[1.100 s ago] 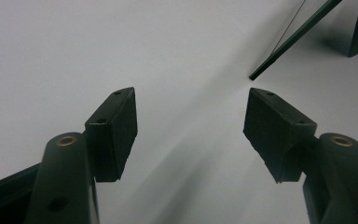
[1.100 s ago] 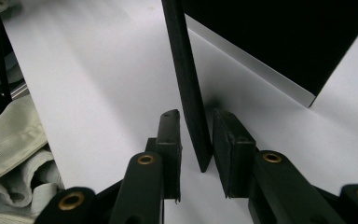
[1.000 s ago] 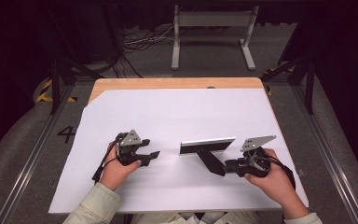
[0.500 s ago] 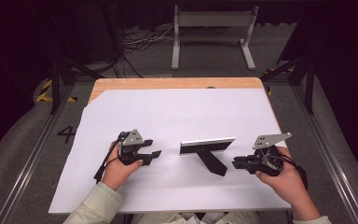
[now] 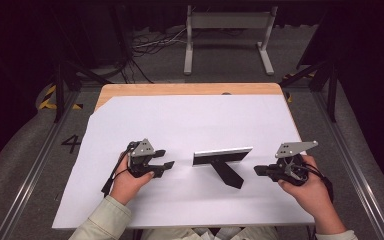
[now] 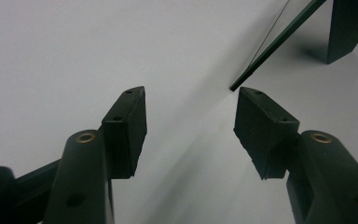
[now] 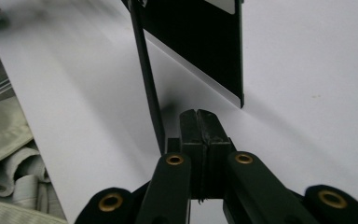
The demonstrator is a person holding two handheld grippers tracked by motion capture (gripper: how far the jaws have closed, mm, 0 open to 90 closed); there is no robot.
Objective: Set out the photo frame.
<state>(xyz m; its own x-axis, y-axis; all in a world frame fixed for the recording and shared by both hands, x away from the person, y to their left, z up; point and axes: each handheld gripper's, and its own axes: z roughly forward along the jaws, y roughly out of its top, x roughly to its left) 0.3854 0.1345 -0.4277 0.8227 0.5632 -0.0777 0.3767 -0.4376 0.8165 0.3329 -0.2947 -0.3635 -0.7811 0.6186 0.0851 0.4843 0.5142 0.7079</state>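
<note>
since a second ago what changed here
The right gripper drew back to the right, away from the black picture frame's rear stand, and its jaws have just been closing, now shut on nothing. The frame stands as before. The left gripper kept its place, jaws apart and empty.

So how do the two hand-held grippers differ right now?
The left hand-held gripper has its jaws apart with nothing between them; the right hand-held gripper's jaws are pressed together, empty. The left sits nearer the standing black frame than the right. Both point at it from opposite sides.
</note>
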